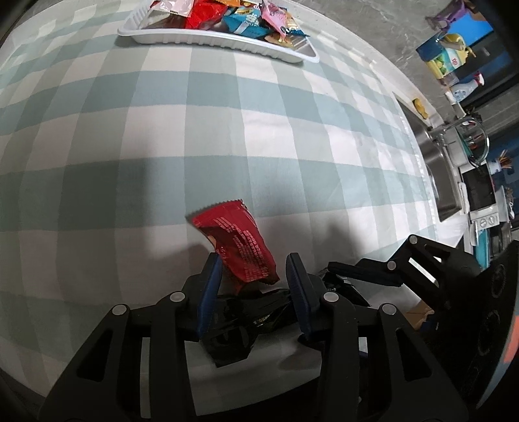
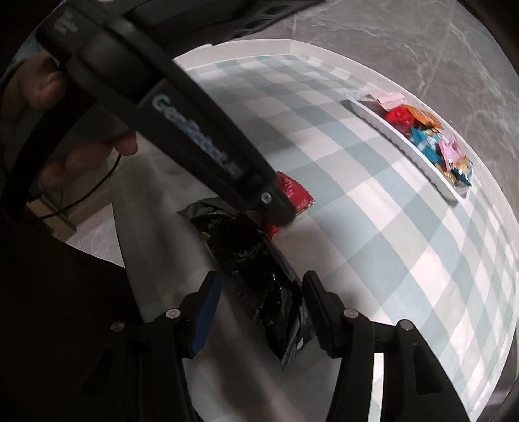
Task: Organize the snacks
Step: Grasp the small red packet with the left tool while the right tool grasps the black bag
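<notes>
Nearest, between the blue pads of the left gripper (image 1: 254,264), a red snack packet (image 1: 238,242) is seen, its lower end between the pads and its serrated top edge leaning away over the checked tablecloth (image 1: 227,136). A clear gap shows between the packet and the right-hand pad, and whether the left-hand pad touches it cannot be told; the jaws stand apart, released rather than clenched. Under the packet a crumpled black bag (image 1: 240,324) is laid on the cloth, reaching back beneath the gripper.

From the right wrist view, the same black bag (image 2: 256,276) is seen lying between the fingers of the right gripper (image 2: 261,292), whose pads are spread wide; the bag appears close against one pad, but no squeeze is visible. Just beyond it, the left gripper's dark body crosses the picture, a hand (image 2: 48,94) wrapped around its handle.

Farther off, near the table's far edge, a white tray (image 1: 223,40) is set, piled with wrapped snacks (image 1: 240,16) in red, blue, pink and orange. Beyond the table's right side a steel sink (image 1: 436,162) with a faucet is seen.
</notes>
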